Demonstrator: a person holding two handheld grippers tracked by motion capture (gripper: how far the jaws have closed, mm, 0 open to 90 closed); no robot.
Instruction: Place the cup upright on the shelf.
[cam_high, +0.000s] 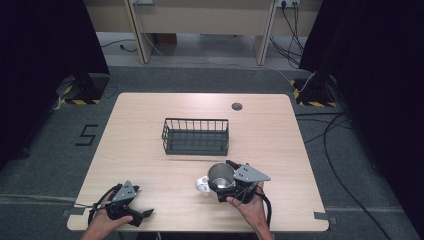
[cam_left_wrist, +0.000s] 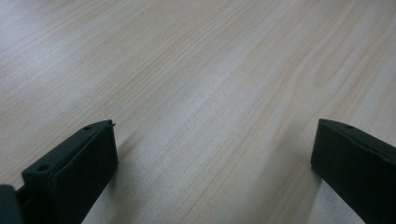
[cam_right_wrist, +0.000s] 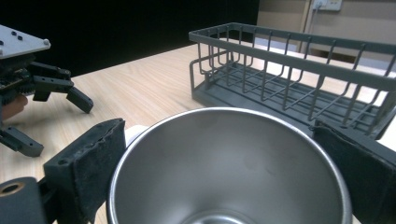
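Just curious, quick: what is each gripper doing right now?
Left gripper: open, nothing between its jaws, low over the table.
Right gripper: closed on the steel cup.

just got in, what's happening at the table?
A person works two hand-held grippers at a wooden table. The right gripper has its jaws on either side of a steel mug standing upright near the front edge, white handle to the left; it looks gripped. An empty wire basket sits just behind the mug, mid-table. The left gripper rests low at the front left corner, jaws open with only bare wood between them.
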